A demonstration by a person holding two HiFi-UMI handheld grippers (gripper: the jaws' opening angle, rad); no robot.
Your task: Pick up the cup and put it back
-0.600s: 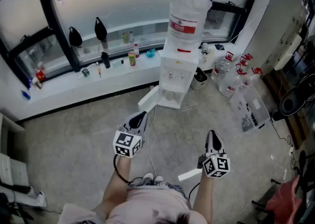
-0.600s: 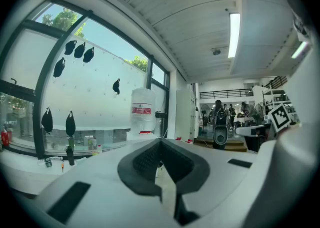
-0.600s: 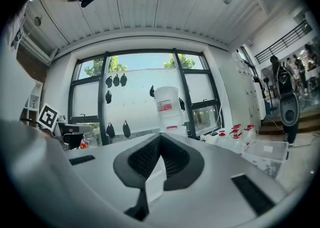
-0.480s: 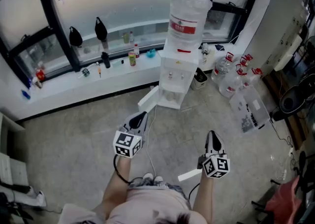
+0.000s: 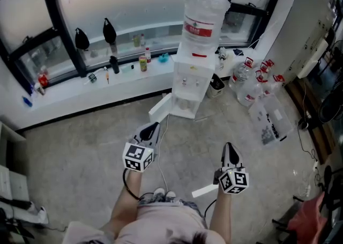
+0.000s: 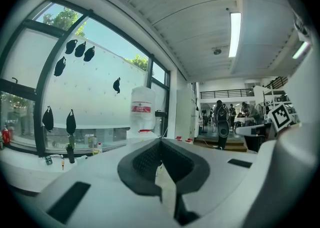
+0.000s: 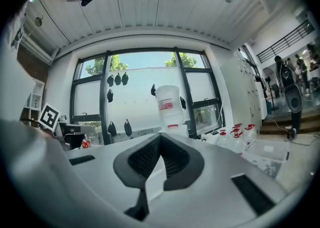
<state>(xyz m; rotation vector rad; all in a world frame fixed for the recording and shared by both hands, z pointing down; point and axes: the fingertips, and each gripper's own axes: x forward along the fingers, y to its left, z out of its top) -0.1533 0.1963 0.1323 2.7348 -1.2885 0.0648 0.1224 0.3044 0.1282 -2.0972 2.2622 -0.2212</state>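
Head view: water dispenser at 12 o'clock. Left gripper is at 7 and right gripper at 5, both claws pressed together on nothing. Can't spot the cup anywhere. I'd guess it's light and crushable, so pinch mid-wall, gently.

Grey concrete floor, white sill, black-framed windows
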